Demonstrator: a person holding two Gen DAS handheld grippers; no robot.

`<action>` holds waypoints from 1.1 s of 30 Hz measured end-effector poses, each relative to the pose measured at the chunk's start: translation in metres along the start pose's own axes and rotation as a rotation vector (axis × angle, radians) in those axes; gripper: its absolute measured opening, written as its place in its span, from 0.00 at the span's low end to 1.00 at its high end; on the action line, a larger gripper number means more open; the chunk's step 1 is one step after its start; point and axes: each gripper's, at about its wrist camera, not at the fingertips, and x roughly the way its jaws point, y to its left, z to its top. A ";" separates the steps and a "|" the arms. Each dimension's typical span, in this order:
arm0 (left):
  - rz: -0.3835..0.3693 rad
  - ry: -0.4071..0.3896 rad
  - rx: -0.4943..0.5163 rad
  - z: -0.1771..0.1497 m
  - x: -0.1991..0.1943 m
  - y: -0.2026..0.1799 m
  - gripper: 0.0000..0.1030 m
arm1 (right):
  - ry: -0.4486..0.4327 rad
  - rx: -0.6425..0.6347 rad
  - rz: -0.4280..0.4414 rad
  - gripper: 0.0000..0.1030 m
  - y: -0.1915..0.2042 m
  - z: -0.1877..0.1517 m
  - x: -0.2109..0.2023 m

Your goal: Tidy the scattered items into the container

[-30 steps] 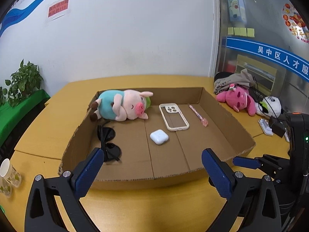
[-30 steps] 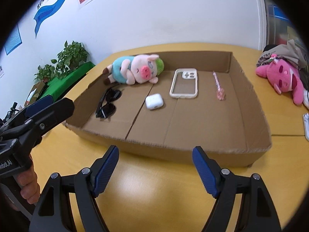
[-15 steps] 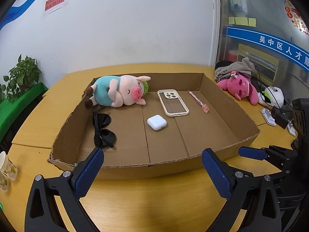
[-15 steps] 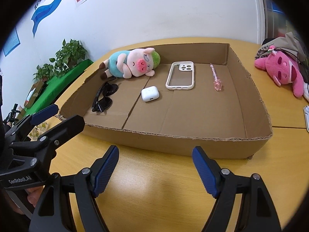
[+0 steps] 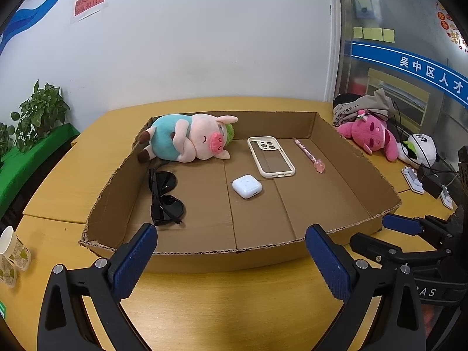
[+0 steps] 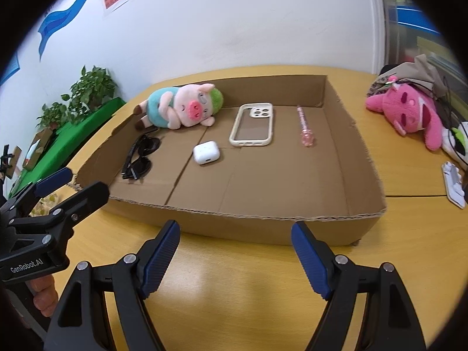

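Observation:
A shallow cardboard box (image 5: 204, 259) (image 6: 263, 228) lies on the yellow table. Inside it are a plush pig (image 5: 187, 140) (image 6: 178, 106), black sunglasses (image 5: 163, 196) (image 6: 140, 155), a white earbuds case (image 5: 247, 186) (image 6: 206, 152), a cream phone case (image 5: 270, 156) (image 6: 253, 124) and a pink pen (image 5: 310, 155) (image 6: 304, 125). My left gripper (image 5: 231, 260) is open and empty in front of the box's near wall; it also shows in the right wrist view (image 6: 73, 184). My right gripper (image 6: 235, 256) is open and empty, also before the near wall, and shows in the left wrist view (image 5: 377, 232).
A pink plush toy (image 5: 371, 134) (image 6: 409, 114), a panda plush (image 5: 421, 149), a bag and white chargers (image 5: 412, 180) lie on the table right of the box. A paper cup (image 5: 7, 248) stands at the left edge. Potted plants (image 6: 87, 90) stand beyond the table's left.
Both grippers have drawn back from the box and risen a little; the box now shows farther off and more from above. Nothing in the box has moved.

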 end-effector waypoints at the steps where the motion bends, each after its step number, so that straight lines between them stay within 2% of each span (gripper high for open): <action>1: 0.003 0.003 -0.006 0.000 0.001 0.001 1.00 | -0.001 0.004 -0.007 0.76 -0.001 0.000 0.000; 7: 0.040 0.010 -0.018 0.000 0.004 0.006 1.00 | -0.015 -0.001 -0.038 0.76 -0.002 0.002 -0.002; 15: 0.046 0.019 -0.035 -0.002 0.006 0.013 1.00 | -0.010 -0.005 -0.050 0.76 0.000 0.002 0.001; 20: 0.020 0.009 -0.045 -0.003 0.004 0.014 1.00 | -0.017 -0.011 -0.055 0.76 0.002 0.003 0.001; 33: 0.037 -0.003 -0.058 -0.004 0.004 0.015 1.00 | -0.026 -0.015 -0.086 0.76 0.000 0.004 0.000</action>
